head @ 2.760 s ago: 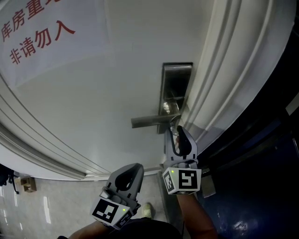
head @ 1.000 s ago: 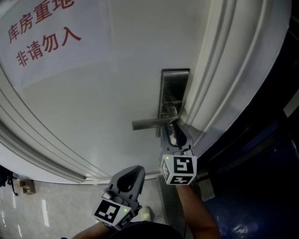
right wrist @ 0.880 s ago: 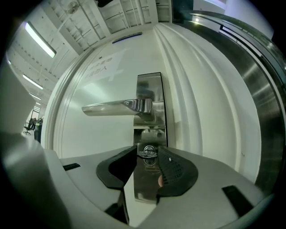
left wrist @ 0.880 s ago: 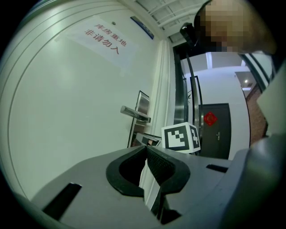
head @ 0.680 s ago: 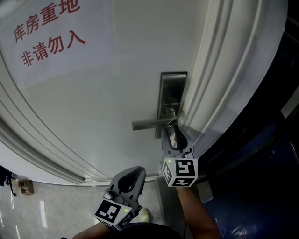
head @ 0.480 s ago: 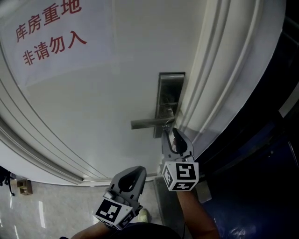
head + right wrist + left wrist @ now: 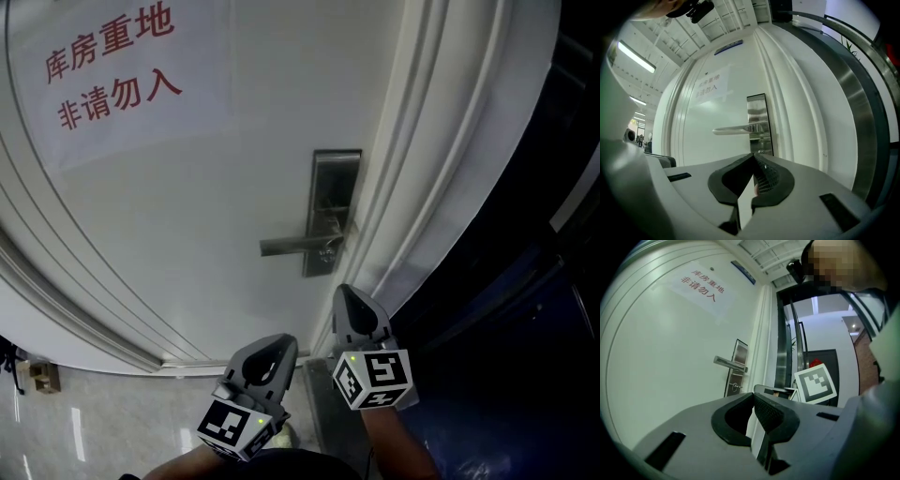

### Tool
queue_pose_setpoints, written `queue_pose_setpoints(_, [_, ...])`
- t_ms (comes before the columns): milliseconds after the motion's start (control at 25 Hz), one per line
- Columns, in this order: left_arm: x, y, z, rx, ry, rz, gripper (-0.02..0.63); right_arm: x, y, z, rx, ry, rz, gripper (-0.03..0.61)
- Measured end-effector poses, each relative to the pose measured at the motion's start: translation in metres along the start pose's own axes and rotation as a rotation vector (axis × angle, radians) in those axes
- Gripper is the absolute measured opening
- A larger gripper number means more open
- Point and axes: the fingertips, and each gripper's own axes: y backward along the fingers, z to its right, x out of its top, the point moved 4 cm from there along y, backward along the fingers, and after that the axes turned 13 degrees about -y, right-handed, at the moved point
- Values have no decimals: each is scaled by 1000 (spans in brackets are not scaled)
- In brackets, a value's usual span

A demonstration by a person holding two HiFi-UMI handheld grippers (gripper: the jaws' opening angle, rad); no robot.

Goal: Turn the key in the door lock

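Note:
The steel lock plate [image 7: 334,208] sits on the white door [image 7: 187,216], its lever handle [image 7: 292,246] pointing left. A small key [image 7: 328,252] sticks out of the plate below the lever; it also shows as the key [image 7: 735,387] and the key [image 7: 761,152]. My right gripper [image 7: 348,298] hangs below the plate, clear of the key, its jaws closing to shut with nothing between them [image 7: 753,157]. My left gripper [image 7: 274,351] is lower left, shut and empty [image 7: 753,396], away from the door hardware.
A paper notice with red characters [image 7: 117,67] is stuck on the door's upper left. White frame mouldings [image 7: 427,178] run right of the lock, with a dark opening [image 7: 534,309] beyond. Tiled floor [image 7: 94,422] and a small box [image 7: 37,375] lie at lower left.
My right gripper has drawn back from the lock plate, leaving the key in the lock, and its jaws have come together. The left gripper has hardly moved.

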Motion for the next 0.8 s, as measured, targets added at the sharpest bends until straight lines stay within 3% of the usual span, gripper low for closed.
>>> queue_pose_setpoints(800, [6, 7, 10, -19, -21, 16, 18, -2, 8, -5, -11, 17, 5, 14])
